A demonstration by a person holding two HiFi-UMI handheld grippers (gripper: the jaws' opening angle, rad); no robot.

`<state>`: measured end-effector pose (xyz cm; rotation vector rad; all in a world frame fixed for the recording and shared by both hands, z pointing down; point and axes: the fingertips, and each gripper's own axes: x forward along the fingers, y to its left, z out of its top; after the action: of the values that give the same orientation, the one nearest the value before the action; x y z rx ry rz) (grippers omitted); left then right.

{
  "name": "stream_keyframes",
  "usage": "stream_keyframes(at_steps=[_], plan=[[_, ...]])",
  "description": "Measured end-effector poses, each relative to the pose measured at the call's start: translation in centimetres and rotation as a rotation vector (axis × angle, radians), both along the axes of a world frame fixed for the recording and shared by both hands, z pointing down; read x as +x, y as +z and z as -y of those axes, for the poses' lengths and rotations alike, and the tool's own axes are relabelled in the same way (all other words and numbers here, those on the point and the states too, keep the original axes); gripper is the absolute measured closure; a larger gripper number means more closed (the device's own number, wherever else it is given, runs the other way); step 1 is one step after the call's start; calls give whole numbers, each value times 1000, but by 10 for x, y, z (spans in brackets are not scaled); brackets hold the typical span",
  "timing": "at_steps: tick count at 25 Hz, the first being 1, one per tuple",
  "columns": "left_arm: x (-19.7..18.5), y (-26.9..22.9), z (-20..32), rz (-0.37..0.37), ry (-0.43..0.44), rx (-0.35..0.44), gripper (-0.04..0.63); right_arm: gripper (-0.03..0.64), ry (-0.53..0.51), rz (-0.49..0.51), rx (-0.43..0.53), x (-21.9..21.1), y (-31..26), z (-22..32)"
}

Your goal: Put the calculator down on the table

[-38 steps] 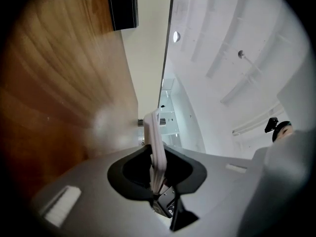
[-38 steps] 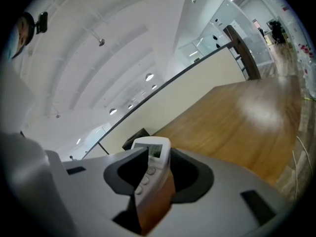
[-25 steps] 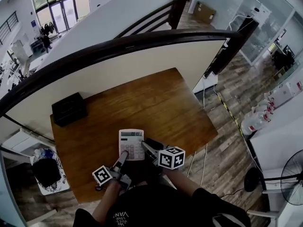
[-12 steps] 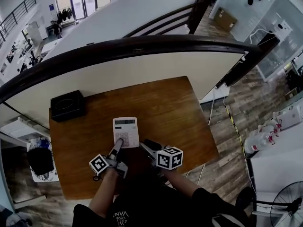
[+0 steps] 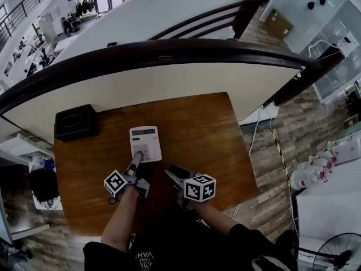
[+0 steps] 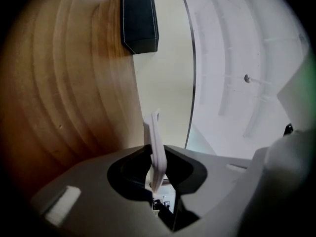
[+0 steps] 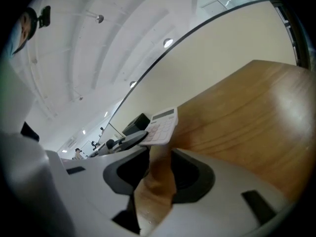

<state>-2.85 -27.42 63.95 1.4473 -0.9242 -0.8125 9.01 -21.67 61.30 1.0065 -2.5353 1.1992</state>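
The white calculator hangs tilted just over the brown wooden table, its display end away from me. My left gripper is shut on its near edge. In the left gripper view the calculator shows edge-on, pinched between the jaws of the left gripper. My right gripper is beside it to the right, open, with only bare table seen through its gap. The right gripper view shows the calculator ahead and left of the right gripper, with a left finger under it.
A black box sits at the table's far left corner, also seen as the black box in the left gripper view. A cream partition wall with a dark rail runs behind the table. Wooden floor lies beyond the table's right edge.
My left gripper has carried the calculator away from me, farther over the table and a little lower. The right gripper has shifted slightly the same way.
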Motion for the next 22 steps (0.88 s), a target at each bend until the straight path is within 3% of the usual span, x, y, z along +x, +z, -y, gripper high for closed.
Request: stream_keyframes(at_steps=[4, 14, 22], plan=[[6, -4, 21, 12, -8, 17, 528, 497, -1, 7, -12, 5, 4, 3], [8, 9, 53, -43, -60, -29, 528, 497, 9, 11, -27, 16, 13, 6], [6, 22, 65, 3, -64, -72, 526, 497, 8, 13, -38, 19, 16, 9]])
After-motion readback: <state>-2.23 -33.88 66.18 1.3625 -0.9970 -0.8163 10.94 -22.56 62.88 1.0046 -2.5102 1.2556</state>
